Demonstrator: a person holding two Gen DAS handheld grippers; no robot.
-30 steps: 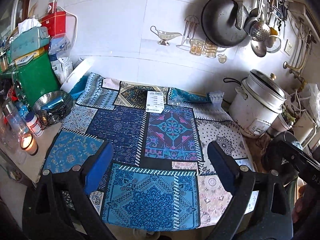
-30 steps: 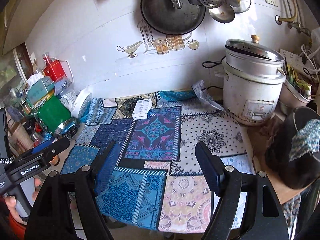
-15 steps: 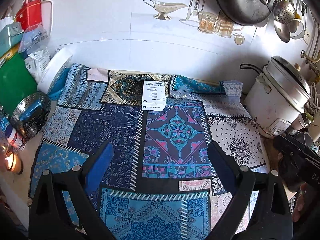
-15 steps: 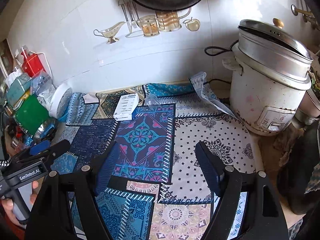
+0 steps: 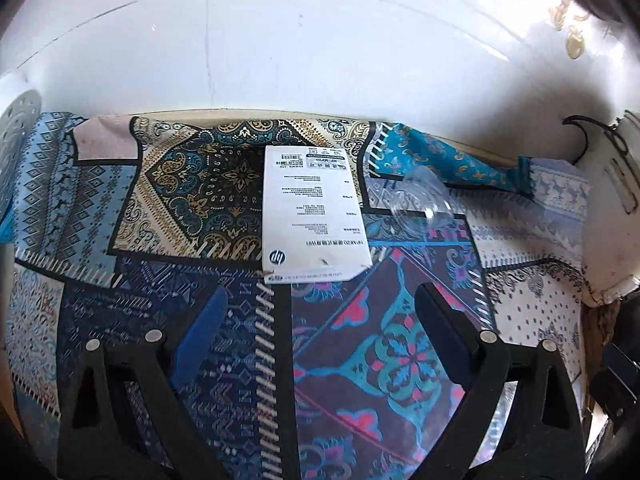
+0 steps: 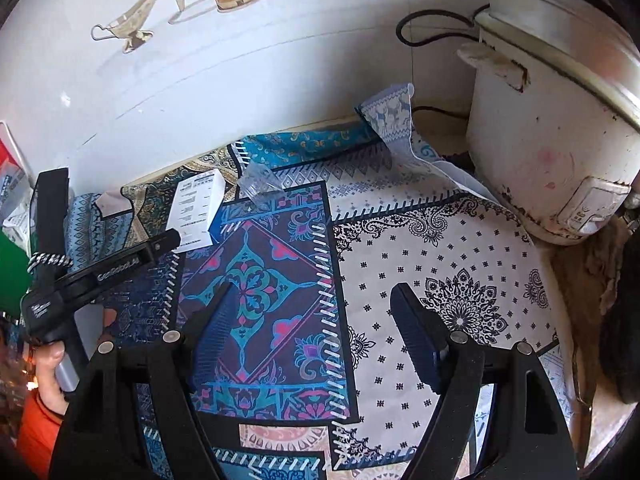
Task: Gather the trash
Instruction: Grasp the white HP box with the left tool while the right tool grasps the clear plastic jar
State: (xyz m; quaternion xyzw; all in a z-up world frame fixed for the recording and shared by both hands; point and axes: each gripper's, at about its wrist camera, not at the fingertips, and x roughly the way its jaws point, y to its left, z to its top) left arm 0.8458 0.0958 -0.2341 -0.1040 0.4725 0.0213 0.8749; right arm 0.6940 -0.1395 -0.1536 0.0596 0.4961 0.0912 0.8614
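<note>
A white HP box (image 5: 314, 212) lies flat on the patchwork cloth (image 5: 400, 340) near the back wall; it also shows in the right wrist view (image 6: 196, 208). A crumpled clear plastic wrapper (image 5: 416, 204) lies just right of the box and shows in the right wrist view (image 6: 260, 186) too. My left gripper (image 5: 320, 312) is open and empty, just short of the box's near edge. My right gripper (image 6: 312, 300) is open and empty, above the cloth's middle, well short of the wrapper. The left gripper's body (image 6: 100, 272) shows at the left of the right wrist view.
A white rice cooker (image 6: 560, 120) with a black cord (image 6: 424, 24) stands at the right. The tiled wall (image 5: 320, 40) backs the counter. A white round lid (image 5: 16, 140) leans at the far left. A dark bag (image 6: 624, 320) sits at the right edge.
Both grippers have moved forward and lower toward the back of the counter. The box and wrapper now loom much larger. Both stayed open.
</note>
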